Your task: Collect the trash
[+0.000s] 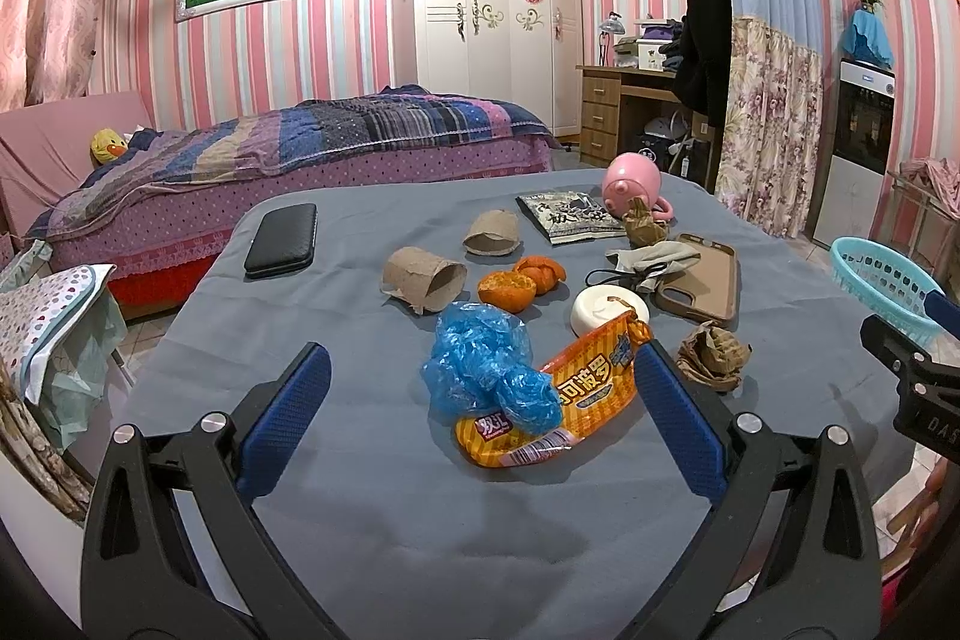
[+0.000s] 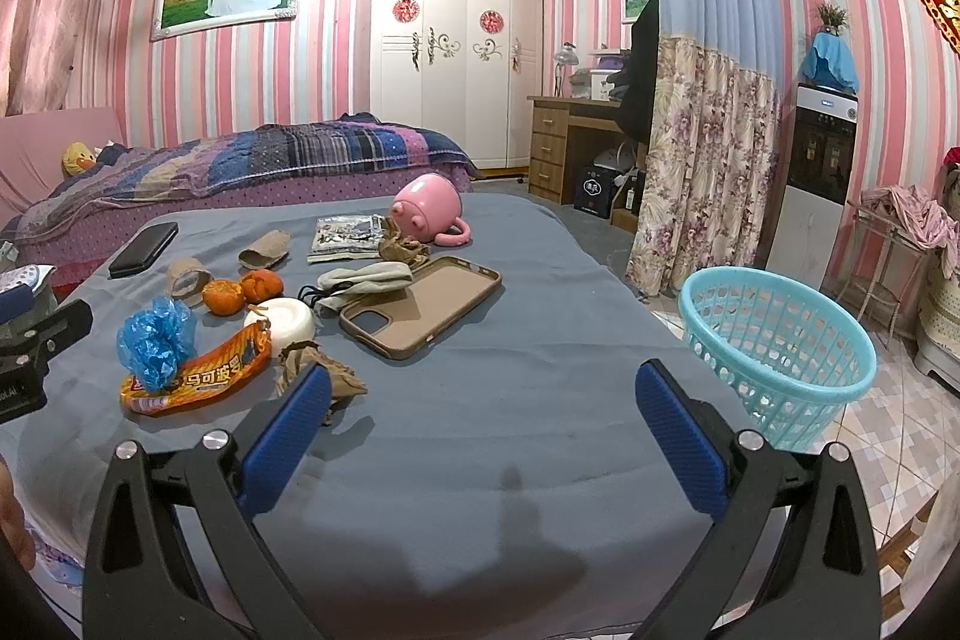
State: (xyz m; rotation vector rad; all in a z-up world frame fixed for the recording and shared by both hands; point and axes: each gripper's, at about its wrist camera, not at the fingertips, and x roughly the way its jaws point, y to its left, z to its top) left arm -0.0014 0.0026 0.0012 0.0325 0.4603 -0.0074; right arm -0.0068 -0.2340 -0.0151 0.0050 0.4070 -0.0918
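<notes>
Trash lies on a table under a grey-blue cloth (image 1: 372, 520) (image 2: 540, 340). A crumpled blue plastic bag (image 1: 486, 364) (image 2: 156, 340) rests on an orange snack wrapper (image 1: 576, 400) (image 2: 198, 379). Behind them are two cardboard tubes (image 1: 423, 277) (image 1: 492, 232), orange peels (image 1: 522, 280) (image 2: 243, 291) and brown paper wads (image 1: 714, 355) (image 2: 321, 370). My left gripper (image 1: 480, 376) stands open just before the bag and wrapper. My right gripper (image 2: 483, 388) is open over bare cloth, its left finger beside a paper wad. A turquoise basket (image 2: 780, 340) (image 1: 882, 280) stands off the table's right edge.
Also on the table: a black case (image 1: 282, 239), a tan phone case (image 2: 420, 304), a white round dish (image 2: 282, 319), a pink mug (image 2: 429, 208), a printed packet (image 1: 570, 214), a grey cloth with a black cable (image 2: 366, 277). A bed (image 1: 270, 160) stands behind.
</notes>
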